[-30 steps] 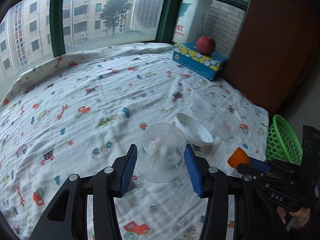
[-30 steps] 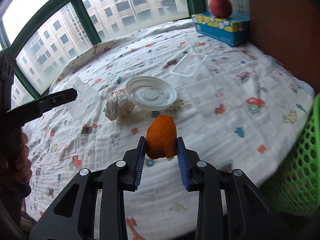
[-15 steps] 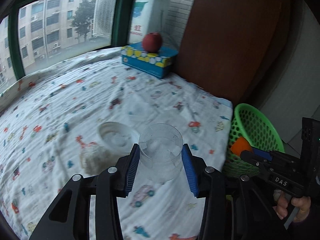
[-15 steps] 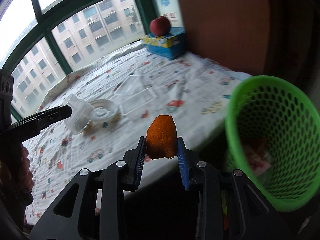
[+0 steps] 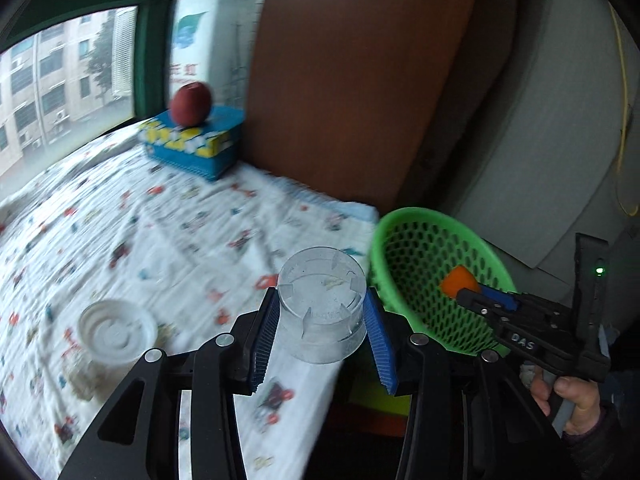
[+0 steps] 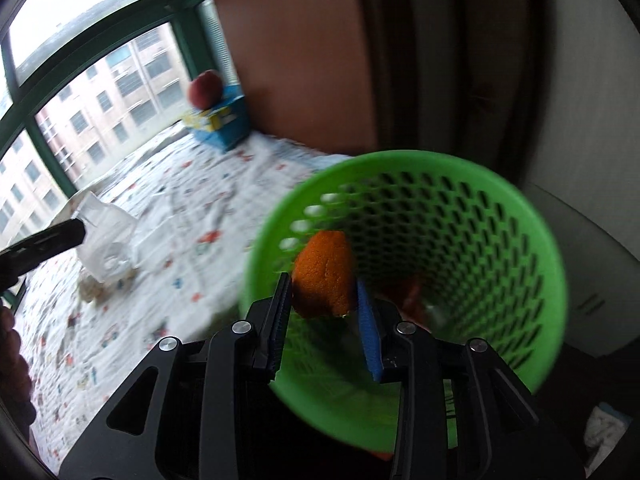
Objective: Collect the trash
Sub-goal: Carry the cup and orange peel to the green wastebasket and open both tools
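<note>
My left gripper [image 5: 322,338] is shut on a clear plastic cup [image 5: 322,310] and holds it above the bed's right edge, just left of the green mesh basket [image 5: 400,232]. My right gripper [image 6: 324,316] is shut on an orange peel [image 6: 324,276] and holds it over the open mouth of the green basket [image 6: 500,208]. The right gripper with the peel [image 5: 458,280] also shows in the left wrist view, over the basket. Some red and pale trash lies at the basket's bottom.
The bed sheet [image 5: 120,220] has a cartoon print. A white plastic lid [image 5: 116,330] and crumpled paper lie on it at left. A red apple [image 5: 190,104] sits on a blue tissue box [image 5: 192,144] by the window. A brown panel [image 5: 340,80] stands behind the basket.
Both grippers have swung right toward the basket. The orange peel has moved from beside the basket to over its mouth. The cup has moved to the bed's right edge.
</note>
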Demonstrator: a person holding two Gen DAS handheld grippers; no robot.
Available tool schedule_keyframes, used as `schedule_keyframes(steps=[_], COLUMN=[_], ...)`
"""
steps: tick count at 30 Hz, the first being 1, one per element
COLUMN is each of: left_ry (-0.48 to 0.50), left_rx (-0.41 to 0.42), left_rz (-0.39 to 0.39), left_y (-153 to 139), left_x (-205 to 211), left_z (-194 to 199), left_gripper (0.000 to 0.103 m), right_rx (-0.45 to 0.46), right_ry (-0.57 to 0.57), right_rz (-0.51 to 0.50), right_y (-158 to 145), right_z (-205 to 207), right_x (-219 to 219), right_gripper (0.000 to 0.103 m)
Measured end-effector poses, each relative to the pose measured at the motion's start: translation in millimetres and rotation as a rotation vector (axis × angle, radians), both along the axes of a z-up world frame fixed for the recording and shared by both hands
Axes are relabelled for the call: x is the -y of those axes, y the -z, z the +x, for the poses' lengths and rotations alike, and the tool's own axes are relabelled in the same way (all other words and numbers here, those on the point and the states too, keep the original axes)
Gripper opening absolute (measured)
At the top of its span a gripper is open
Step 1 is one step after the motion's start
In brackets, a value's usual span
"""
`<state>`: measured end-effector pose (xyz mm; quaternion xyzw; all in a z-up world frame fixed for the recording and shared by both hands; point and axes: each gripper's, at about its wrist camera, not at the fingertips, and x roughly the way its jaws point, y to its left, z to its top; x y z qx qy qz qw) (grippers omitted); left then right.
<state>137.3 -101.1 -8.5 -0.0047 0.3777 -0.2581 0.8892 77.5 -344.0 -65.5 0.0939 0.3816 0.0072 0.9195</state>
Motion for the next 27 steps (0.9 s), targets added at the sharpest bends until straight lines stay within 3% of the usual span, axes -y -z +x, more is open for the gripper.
schedule_keyframes(steps=[3, 6, 10, 15, 27], left_ry=[0.039, 0.071, 0.113, 0.154, 0.214], left_rx=[0.007, 0.008, 0.005, -0.013, -0.074], left_rz=[0.008, 0.016, 0.023, 0.034, 0.072], left_y=[-4, -5, -5, 3, 31], left_x=[23, 44, 69, 99, 151], left_z=[1, 3, 5, 12, 19], left_gripper=[0.042, 0.042, 0.042, 0.042, 0.042], right_rx=[-0.01, -0.018, -0.016, -0.001, 0.037], right_ry=[0.04, 0.067, 0.093, 0.116, 0.131], right_rz=[-0.002, 0.012, 0.015, 0.008, -0.006], right_y=[4, 8, 10, 9, 5], right_z=[-2, -4, -12, -26, -52], right_x=[18, 35, 48, 58, 66], right_gripper=[0.035, 0.046, 0.048, 0.059, 0.066])
